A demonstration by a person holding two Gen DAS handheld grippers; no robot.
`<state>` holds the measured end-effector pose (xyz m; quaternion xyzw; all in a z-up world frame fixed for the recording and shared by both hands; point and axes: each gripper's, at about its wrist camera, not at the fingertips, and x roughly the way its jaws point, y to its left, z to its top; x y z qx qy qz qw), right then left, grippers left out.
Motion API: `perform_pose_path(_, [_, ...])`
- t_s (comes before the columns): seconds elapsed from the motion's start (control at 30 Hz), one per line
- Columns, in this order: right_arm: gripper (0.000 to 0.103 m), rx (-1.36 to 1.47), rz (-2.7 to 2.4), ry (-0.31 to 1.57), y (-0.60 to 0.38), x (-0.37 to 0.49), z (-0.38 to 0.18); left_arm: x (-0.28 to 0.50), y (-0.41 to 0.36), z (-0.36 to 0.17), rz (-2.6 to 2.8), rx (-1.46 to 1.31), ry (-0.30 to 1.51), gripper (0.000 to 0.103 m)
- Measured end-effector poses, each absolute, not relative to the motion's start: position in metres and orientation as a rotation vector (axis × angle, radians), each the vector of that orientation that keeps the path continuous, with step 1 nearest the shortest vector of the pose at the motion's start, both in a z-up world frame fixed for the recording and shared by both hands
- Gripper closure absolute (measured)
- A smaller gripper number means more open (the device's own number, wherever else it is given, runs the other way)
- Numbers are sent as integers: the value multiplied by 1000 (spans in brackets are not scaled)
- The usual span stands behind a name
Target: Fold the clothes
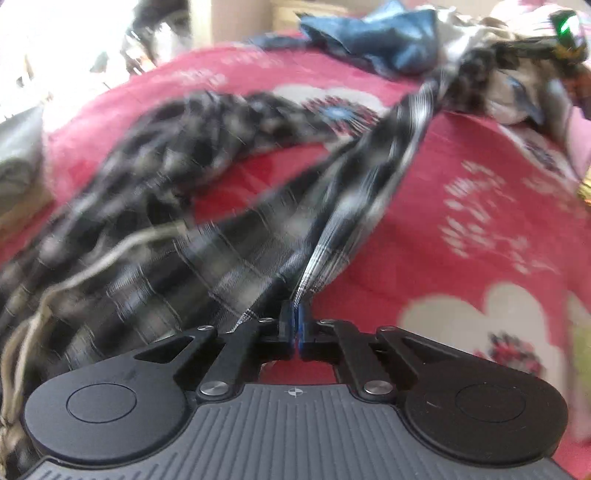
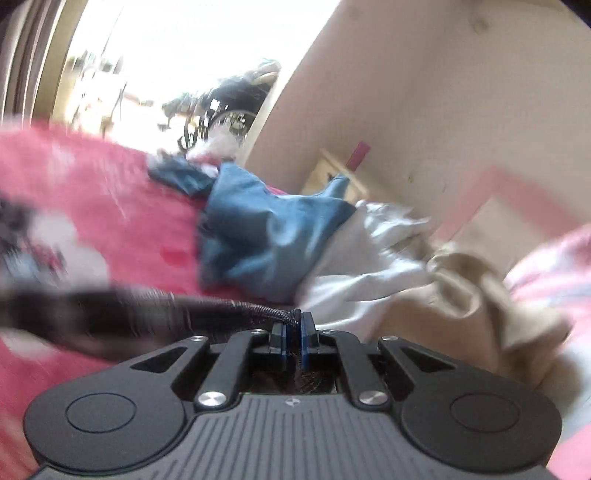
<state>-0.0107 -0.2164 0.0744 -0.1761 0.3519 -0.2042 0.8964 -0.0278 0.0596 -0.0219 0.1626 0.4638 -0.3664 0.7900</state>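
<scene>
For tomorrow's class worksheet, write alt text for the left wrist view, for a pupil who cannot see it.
The left gripper has its jaws shut on an edge of a black, grey and white checked woven garment, which stretches away, blurred, across a pink-red flowered fleece blanket. At the far edge lies a crumpled blue cloth beside pale clothes.

The bed is covered by a red blanket printed with white floral shapes. On it are laid 1 black-and-white plaid garment, 1 blue cloth, 1 white cloth and 1 beige cloth.
</scene>
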Motion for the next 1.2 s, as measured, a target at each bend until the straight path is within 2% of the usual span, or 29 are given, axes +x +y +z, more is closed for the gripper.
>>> perform_pose_path(0.07, [92,-436,-427,805,-224,-10,54,-33,62,-16,-848,374,1063,103])
perform_pose_path(0.1, [87,-472,-428,843,-228,-9,44,-36,62,-15,-874,394,1095,103])
perform_pose_path(0.23, [84,-416,-468,1030,-240,-3,3,-55,62,-23,-931,444,1183,103])
perform_pose_path(0.47, [80,6,-510,1047,-271,-10,50,-76,59,-39,-866,423,1177,103])
perform_pose_path(0.53, [75,184,-438,1065,-274,-7,68,-77,57,-37,-856,424,1166,98])
perform_pose_path(0.57, [73,252,-390,1092,-268,1,71,-76,53,-32,-864,435,1142,92])
perform_pose_path(0.63, [52,387,-291,1144,-257,17,77,-75,47,-23,-873,461,1087,79])
perform_pose_path(0.67, [50,433,-253,1164,-247,26,76,-75,44,-20,-867,473,1057,70])
perform_pose_path(0.8, [48,562,-131,1214,-200,63,57,-79,37,-17,-802,495,992,58])
perform_pose_path(1.03, [48,409,-233,1353,-146,112,-6,-86,44,-25,-672,592,871,48])
perform_pose_path(1.1, [51,424,-261,1355,-150,112,-20,-84,46,-34,-657,598,878,46])
perform_pose_path(1.17, [64,408,-248,1316,-153,104,-19,-81,47,-44,-641,611,893,49])
perform_pose_path(1.2, [87,393,-238,1296,-154,99,-16,-79,47,-48,-637,621,902,64])
